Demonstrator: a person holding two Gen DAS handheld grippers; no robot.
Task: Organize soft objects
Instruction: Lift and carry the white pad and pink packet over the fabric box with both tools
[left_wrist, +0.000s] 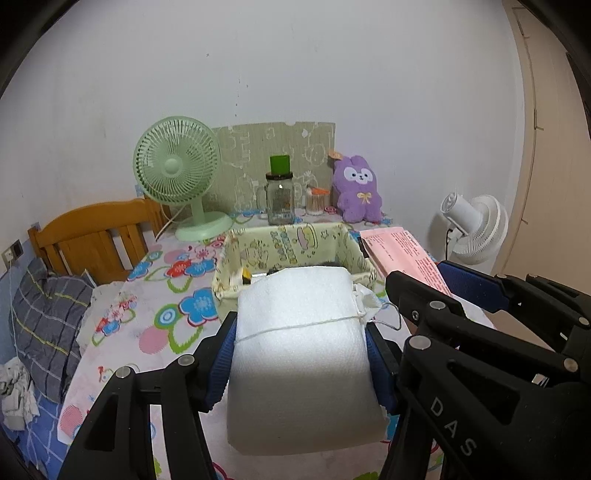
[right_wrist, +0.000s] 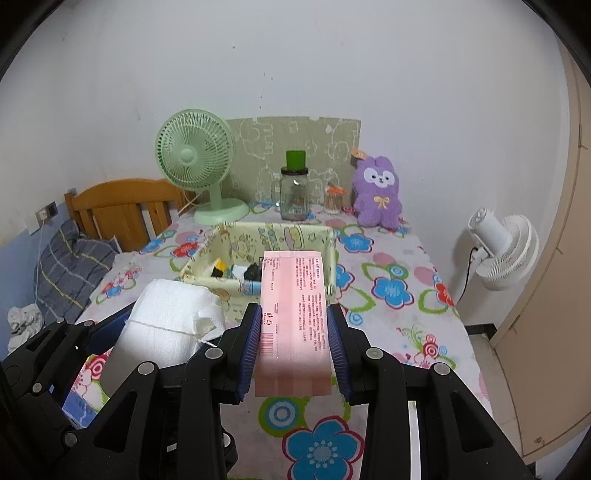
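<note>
Right now both grippers are loaded. Low in the middle of the left wrist view, the left gripper (left_wrist: 301, 354) is clenched on a white foam roll (left_wrist: 301, 350): its blue pads (left_wrist: 221, 360) press into the roll's two sides, and a thin white string (left_wrist: 295, 326) runs around the roll. Low in the middle of the right wrist view, the right gripper (right_wrist: 293, 343) grasps a flat pink packet (right_wrist: 293, 317) printed with red text, its blue pads (right_wrist: 251, 343) tight against the packet's long edges. In that same view the roll shows at lower left, just beside the packet. Both held things hang above a table covered with a flowered cloth (right_wrist: 391, 291). Past their far ends, in the middle of each frame, stands a pale yellow fabric bin (left_wrist: 291, 240) with small items inside. Further back stand a green desk fan (left_wrist: 177, 173), a glass jar (left_wrist: 279, 197) with a green top, and a purple plush rabbit (left_wrist: 356, 188) against the wall. At the right edge a white fan (right_wrist: 506, 251) stands apart from the table
</note>
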